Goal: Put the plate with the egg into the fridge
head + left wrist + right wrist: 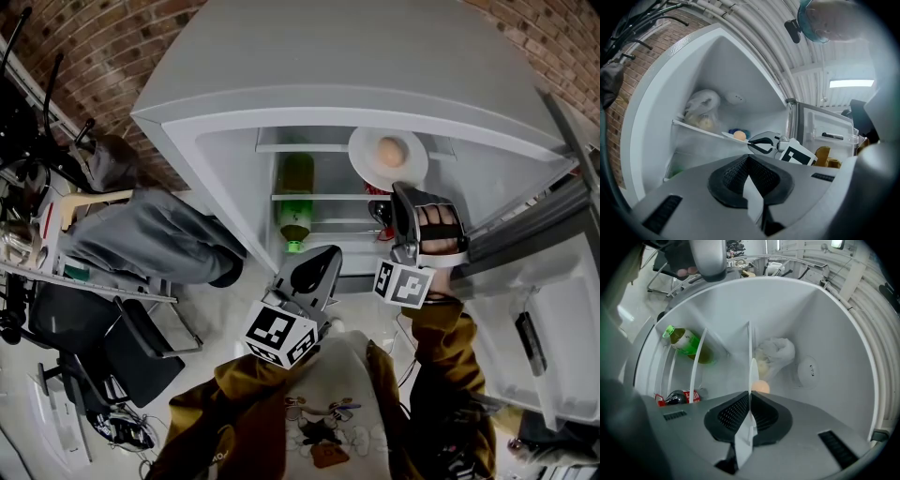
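Observation:
A white plate (367,141) carrying a brown egg (390,151) hangs at the fridge's top shelf (309,148). My right gripper (410,195) is shut on its near rim. In the right gripper view the plate (753,373) runs edge-on between the pads, with the egg (761,386) just past them. From the left gripper view the plate (729,135) and egg (739,135) sit level with the shelf's front edge, and the right gripper (761,144) holds on from the right. My left gripper (319,258) is lower, outside the fridge, shut on nothing (749,161).
A green bottle (297,202) lies on the second shelf, a red-labelled bottle (677,398) below. A white bag (776,355) sits at the back of the top shelf. The open fridge door (544,309) stands at right. A person in grey trousers (150,239) sits at left.

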A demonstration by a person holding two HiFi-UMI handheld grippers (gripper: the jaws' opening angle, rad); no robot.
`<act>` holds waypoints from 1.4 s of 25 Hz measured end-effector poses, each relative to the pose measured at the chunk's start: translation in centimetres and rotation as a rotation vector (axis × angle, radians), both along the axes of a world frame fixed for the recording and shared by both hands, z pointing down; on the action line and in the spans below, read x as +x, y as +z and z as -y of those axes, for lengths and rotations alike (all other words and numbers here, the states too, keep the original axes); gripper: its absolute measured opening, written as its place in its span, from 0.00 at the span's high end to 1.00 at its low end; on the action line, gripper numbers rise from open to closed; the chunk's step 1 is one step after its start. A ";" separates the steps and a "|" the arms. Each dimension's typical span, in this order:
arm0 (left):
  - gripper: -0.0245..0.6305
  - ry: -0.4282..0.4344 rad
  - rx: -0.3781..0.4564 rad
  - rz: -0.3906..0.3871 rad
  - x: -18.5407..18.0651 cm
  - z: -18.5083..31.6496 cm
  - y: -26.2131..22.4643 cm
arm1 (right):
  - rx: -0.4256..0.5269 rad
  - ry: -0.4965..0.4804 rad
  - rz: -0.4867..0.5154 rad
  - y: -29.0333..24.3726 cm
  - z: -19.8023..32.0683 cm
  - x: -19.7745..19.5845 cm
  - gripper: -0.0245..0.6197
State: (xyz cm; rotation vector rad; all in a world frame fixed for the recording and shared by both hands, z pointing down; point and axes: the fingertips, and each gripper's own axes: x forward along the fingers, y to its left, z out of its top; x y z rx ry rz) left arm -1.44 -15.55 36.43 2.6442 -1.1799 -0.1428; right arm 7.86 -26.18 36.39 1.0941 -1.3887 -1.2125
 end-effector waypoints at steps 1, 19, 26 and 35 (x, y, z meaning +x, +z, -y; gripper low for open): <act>0.95 0.000 0.000 -0.001 0.0 0.0 0.0 | -0.002 0.003 0.000 0.0 0.2 0.0 0.93; 0.95 -0.008 -0.005 -0.011 -0.7 0.2 0.1 | -0.033 0.066 0.018 -0.5 3.6 0.7 0.93; 0.95 -0.015 -0.009 -0.015 -1.0 0.6 0.1 | -0.038 0.080 0.025 -0.7 4.8 1.0 0.93; 0.95 -0.037 0.000 -0.021 -1.8 1.1 -0.2 | -0.041 0.081 0.014 -0.8 6.1 0.6 0.93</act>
